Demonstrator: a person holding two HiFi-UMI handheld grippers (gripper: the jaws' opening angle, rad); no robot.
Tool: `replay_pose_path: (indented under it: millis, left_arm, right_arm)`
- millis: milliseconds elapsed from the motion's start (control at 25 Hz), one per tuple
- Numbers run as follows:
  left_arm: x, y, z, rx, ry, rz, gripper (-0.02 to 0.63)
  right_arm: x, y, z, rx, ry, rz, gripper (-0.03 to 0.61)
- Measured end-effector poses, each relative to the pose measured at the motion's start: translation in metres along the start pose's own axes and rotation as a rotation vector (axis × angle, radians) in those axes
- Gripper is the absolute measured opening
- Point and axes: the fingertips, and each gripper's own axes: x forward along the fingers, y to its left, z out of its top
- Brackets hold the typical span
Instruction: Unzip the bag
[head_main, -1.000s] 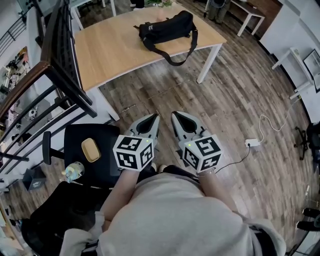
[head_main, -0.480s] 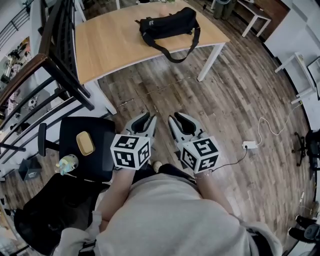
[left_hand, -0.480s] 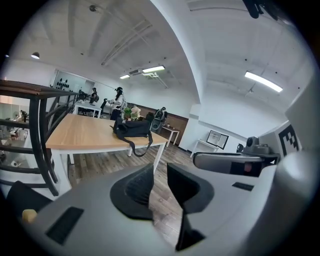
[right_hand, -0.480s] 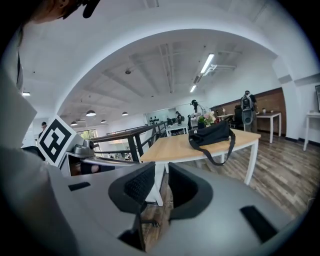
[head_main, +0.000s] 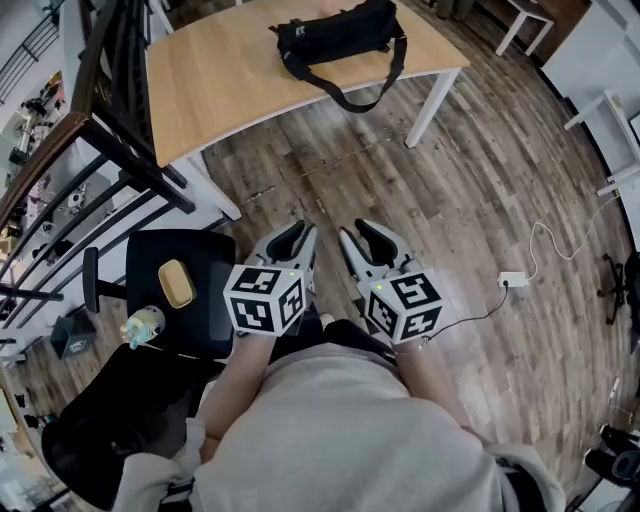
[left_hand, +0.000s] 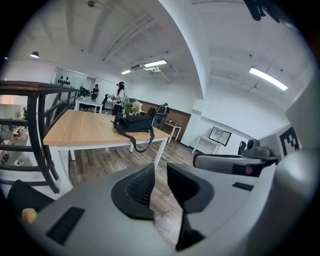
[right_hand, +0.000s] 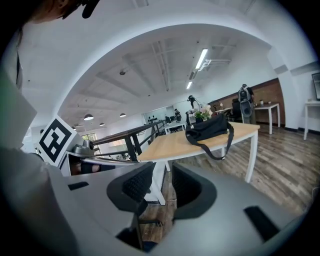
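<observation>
The black bag lies on the far side of the wooden table, with its strap hanging over the table's edge. It also shows far off as the bag in the left gripper view and the bag in the right gripper view. Both grippers are held close to the person's body, well short of the table. The left gripper and the right gripper have just been opening. Both stand open with only floor showing between the pads, the right one wider.
A black chair at the left carries a yellow object and a small bottle. A dark railing runs along the left. A white power strip with its cable lies on the wooden floor at the right.
Both grippers' jaws went from shut to open, the right one widening further. The hands dropped a little, and the table with the bag now sits higher in the head view.
</observation>
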Motion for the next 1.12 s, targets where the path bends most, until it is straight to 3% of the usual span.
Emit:
replay_pose_path:
  millis: [280, 840, 1120]
  left_arm:
    - [0.056, 0.028, 0.031, 0.001, -0.020, -0.010, 0.075]
    - [0.163, 0.116, 0.153, 0.056, -0.079, -0.075, 0.083]
    - [0.195, 0.143, 0.168, 0.041, -0.055, -0.109, 0.083]
  right_arm:
    - [0.041, -0.039, 0.024, -0.003, -0.017, -0.047, 0.124]
    - [0.181, -0.095, 0.123, -0.026, -0.084, -0.095, 0.133]
    - [0.230, -0.106, 0.138, -0.026, -0.064, -0.102, 0.133]
